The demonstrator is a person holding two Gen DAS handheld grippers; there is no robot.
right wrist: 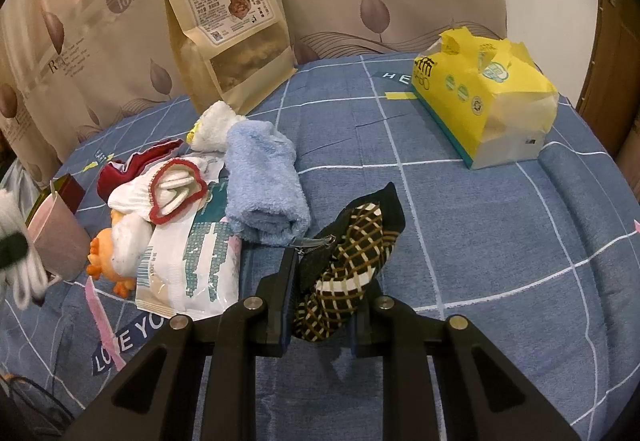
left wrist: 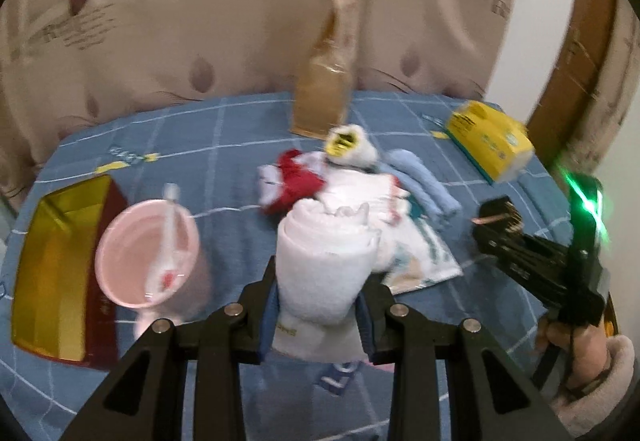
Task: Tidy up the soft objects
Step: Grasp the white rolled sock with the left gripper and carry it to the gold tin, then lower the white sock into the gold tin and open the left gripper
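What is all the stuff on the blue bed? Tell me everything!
rolled towel: 1, white, in left hand-held gripper
patterned sock: 1, black-brown, in right hand-held gripper
blue towel: 1, light blue, middle pile
red-trimmed cloth: 1, white-red, pile
duck toy: 1, orange-white, pile's near left
snack packet: 1, white-teal, flat
snack bag: 1, tan, standing behind
tissue pack: 1, yellow, right
cup: 1, pink, left
box: 1, gold-red, far left
left hand-held gripper: shut
right hand-held gripper: shut

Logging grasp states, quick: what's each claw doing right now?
Left claw: closed on the rolled white towel.
Right claw: closed on the dark checked sock.
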